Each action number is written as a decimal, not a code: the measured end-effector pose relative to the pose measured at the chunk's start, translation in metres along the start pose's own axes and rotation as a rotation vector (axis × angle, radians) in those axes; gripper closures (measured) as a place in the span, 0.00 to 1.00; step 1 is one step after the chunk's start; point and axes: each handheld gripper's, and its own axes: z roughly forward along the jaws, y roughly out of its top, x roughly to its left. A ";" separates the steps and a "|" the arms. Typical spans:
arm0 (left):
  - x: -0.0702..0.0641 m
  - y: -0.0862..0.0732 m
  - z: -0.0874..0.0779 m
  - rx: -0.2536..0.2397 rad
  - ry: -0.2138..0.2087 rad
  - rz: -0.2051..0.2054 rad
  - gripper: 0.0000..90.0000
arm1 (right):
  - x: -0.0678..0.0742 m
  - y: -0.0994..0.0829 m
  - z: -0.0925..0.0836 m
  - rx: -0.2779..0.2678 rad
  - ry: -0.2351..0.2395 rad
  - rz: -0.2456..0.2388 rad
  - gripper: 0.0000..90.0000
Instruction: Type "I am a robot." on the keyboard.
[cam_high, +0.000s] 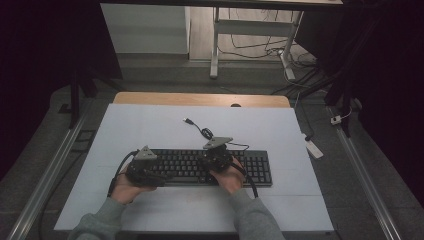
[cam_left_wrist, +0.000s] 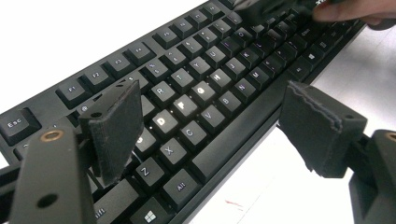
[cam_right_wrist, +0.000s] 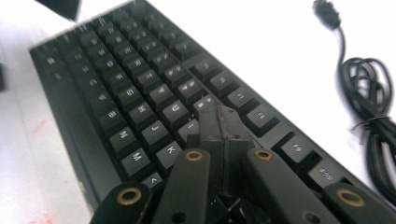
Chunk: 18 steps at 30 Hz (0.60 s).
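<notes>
From the high view we see the keyboard (cam_high: 200, 167) at lower centre, both hands over it. In the left gripper view, our left gripper (cam_left_wrist: 210, 126) spreads wide, straddling the keys. In the right gripper view, our right gripper (cam_right_wrist: 223, 125) is pinched together, likely to poke one key.

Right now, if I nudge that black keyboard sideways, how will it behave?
The keyboard looks long, flat and rigid, so it should probably slide as one piece and not tip. Its loose coiled cable would likely trail floppily behind. Pushed at one end, it may pivot.
</notes>
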 end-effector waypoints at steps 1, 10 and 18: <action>0.000 0.000 0.000 0.000 0.001 -0.002 0.25 | 0.000 0.000 -0.004 -0.008 -0.003 0.003 0.99; 0.004 0.000 0.000 -0.007 0.009 -0.018 0.25 | 0.000 -0.021 -0.036 -0.053 -0.004 0.028 0.81; 0.005 0.001 0.003 -0.002 0.006 -0.032 0.25 | -0.004 -0.044 -0.069 -0.071 -0.019 0.010 0.68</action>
